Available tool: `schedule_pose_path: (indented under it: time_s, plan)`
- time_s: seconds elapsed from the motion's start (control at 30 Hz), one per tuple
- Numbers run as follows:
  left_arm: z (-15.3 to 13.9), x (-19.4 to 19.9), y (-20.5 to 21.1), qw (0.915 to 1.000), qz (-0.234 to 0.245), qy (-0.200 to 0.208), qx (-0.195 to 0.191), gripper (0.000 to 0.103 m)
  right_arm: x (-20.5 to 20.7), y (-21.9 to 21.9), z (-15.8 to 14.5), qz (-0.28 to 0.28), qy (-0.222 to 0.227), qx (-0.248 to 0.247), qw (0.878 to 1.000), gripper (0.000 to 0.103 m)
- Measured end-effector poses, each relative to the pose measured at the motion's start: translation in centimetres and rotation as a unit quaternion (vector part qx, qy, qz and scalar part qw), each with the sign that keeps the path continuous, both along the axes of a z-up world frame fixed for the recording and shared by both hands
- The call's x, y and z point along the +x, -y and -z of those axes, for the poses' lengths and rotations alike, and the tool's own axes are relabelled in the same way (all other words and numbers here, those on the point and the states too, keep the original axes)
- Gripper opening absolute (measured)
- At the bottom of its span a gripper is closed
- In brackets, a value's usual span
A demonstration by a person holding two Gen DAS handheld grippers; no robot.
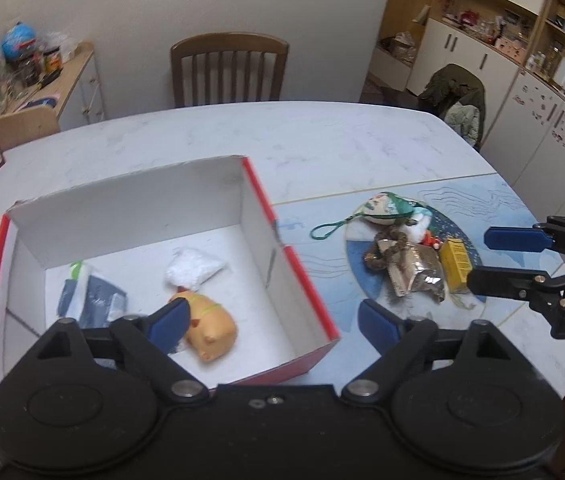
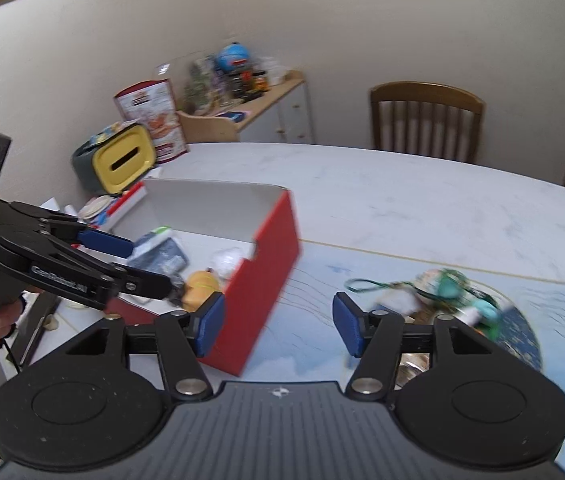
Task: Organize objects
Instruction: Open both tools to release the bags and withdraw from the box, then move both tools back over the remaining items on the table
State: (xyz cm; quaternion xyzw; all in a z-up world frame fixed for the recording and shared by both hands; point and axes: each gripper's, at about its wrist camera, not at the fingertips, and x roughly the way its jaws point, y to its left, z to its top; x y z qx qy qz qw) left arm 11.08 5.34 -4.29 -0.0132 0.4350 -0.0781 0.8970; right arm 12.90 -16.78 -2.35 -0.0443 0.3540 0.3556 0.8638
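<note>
Right tool (image 2: 278, 326) gapes empty between red box (image 2: 270, 264) and trinkets (image 2: 446, 296).

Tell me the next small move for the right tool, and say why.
Probably move the right tool toward the pile on the round mat and pick one piece, perhaps the yellow box. Its jaws are open and empty, the red box already holds a toy pig, and the pile is not yet packed.

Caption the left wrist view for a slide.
Open left hand-held gripper above red box holding pig toy; trinkets wait beside it.
</note>
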Motion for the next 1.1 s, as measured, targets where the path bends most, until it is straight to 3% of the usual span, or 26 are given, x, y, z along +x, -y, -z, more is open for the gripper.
schedule_pose_path:
  time_s: [0.2,0.4,0.77,1.1]
  plan:
    - [0.3,0.0,2.6,0.9998,0.016,0.008,0.000,0.102,-0.3,4.1,1.4,0.047,-0.011,-0.009,0.999,0.071]
    - [0.8,0.5,5.2,0.9996,0.025,0.009,-0.002,0.102,-1.2,6.9,3.2,0.075,-0.011,-0.036,0.996,0.082]
    - [3.5,3.4,10.0,0.9995,0.030,0.007,-0.003,0.102,0.0,10.3,5.8,0.122,-0.024,-0.052,0.991,0.082]
    - [6.8,7.2,13.6,0.9993,0.021,0.004,0.032,0.102,3.4,11.8,7.9,0.148,-0.038,-0.069,0.986,0.082]
